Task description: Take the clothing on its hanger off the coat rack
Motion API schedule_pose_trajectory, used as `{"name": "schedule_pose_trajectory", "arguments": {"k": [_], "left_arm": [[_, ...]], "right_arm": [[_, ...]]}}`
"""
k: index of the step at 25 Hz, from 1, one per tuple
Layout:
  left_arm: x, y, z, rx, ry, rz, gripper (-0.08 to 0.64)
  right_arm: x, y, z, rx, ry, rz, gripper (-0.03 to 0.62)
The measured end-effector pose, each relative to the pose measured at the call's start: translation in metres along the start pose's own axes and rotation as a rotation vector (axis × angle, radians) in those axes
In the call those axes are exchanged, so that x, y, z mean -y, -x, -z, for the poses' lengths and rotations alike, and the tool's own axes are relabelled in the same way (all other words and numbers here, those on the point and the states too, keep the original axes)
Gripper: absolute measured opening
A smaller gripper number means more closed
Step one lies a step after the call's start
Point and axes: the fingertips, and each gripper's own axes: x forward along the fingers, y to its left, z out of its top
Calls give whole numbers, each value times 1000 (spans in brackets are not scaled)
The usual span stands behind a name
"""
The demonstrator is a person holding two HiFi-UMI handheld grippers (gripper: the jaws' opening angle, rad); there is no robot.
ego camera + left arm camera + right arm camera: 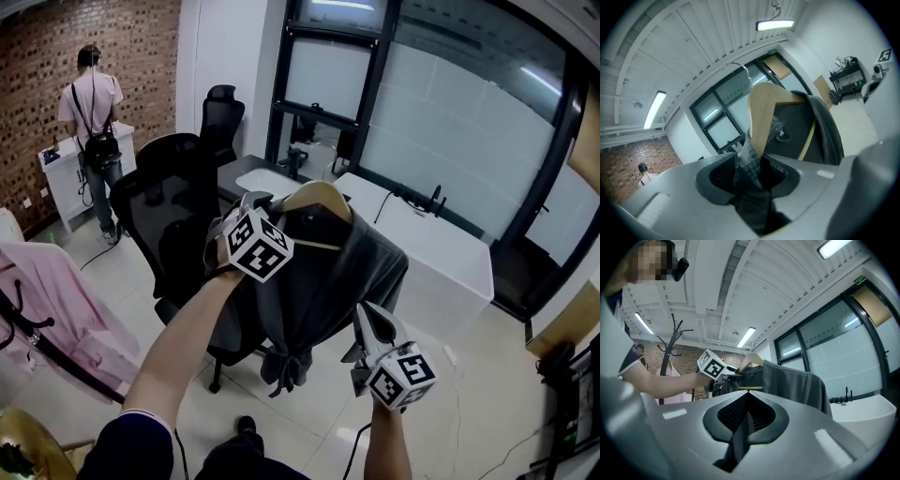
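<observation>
Fabric covers the far arm of the wooden hanger [319, 195], so only its near arm, its peak and a strip of crossbar show. Its wire hook is lost behind the left tongs [255, 201] in the head view and appears only in the left gripper view, thin and curled against the ceiling. The hem of the dark grey garment [323, 281] is bunched into a lump that is hard to read. The hanger's long axis runs from the left tongs rightward and away, peak up. The garment drops from it in loose folds, in the air over a black office chair [159, 202] and well apart from the coat rack [23, 319] at lower left. The left tongs are clamped on the hanger's bare near arm. The right tongs [367, 317], lower and near the grey cloth, are pressed together on nothing.
</observation>
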Motion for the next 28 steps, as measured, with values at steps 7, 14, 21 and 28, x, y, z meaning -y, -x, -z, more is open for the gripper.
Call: {"name": "schedule_pose_trajectory", "arguments": {"k": [7,14,21,28], "left_arm": [[-81,-53,32,-17,27,-64,149],[-158,-82,82,-86,49,-156,149],[-231,-98,136,-183,98,-275,143],[-249,-104,216,-359,77,-367,120]], "right_arm": [[12,-97,1,7,1,-52,2],[13,-174,20,-16,-23,-130,2],[18,-247,36,-57,-46,-248,2],[15,-313,58,-96,-81,-406,2]]}}
